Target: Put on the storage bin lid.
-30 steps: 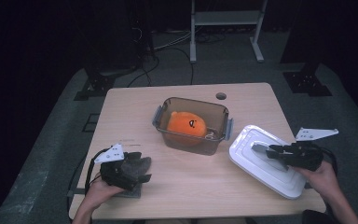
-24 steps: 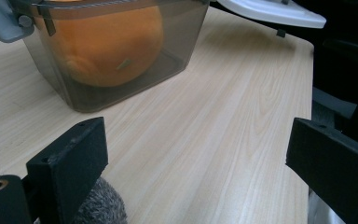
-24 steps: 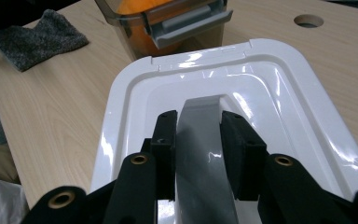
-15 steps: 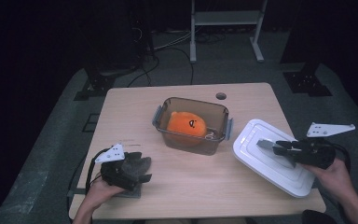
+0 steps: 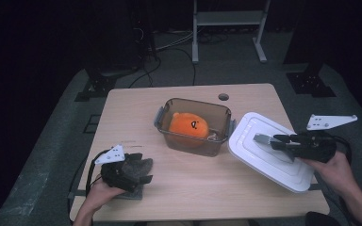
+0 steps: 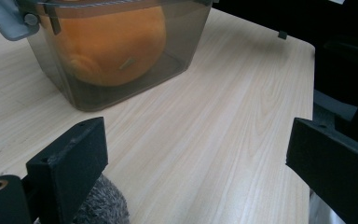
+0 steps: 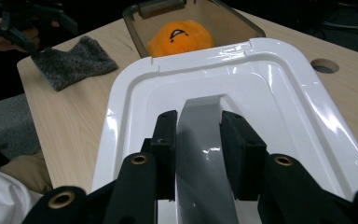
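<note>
Nearest to you, your left hand (image 5: 104,190) holds the left gripper (image 5: 143,172) at the table's near left corner, resting low beside one grey fuzzy cloth (image 5: 133,165). Its jaws stand wide apart with nothing between them (the left gripper view shows bare wood in the gap, and a tuft of the cloth (image 6: 101,206) by the left jaw).

At the near right, your right hand (image 5: 337,168) holds the right gripper (image 5: 277,140), and its two jaws are clenched on the grey handle (image 7: 204,140) in the middle of one white lid (image 5: 267,153). The lid is tilted, its near right corner reaching past the table edge and its far left edge close to the box; from the high view you cannot tell whether it touches the wood.

Farther in, at the middle of the table, stands one smoky clear box (image 5: 194,126) with grey clips at its ends, open at the top. Inside it sits one orange plush toy (image 5: 188,126) with a small dark face (the right gripper view shows the toy (image 7: 179,36) just beyond the lid's far rim).

The table (image 5: 202,183) is light wood with one round hole (image 5: 223,97) near its far edge. Beyond it the room is dark: grey floor, loose cables (image 5: 169,42), black stand bases (image 5: 96,87) and a white metal frame (image 5: 228,21).
</note>
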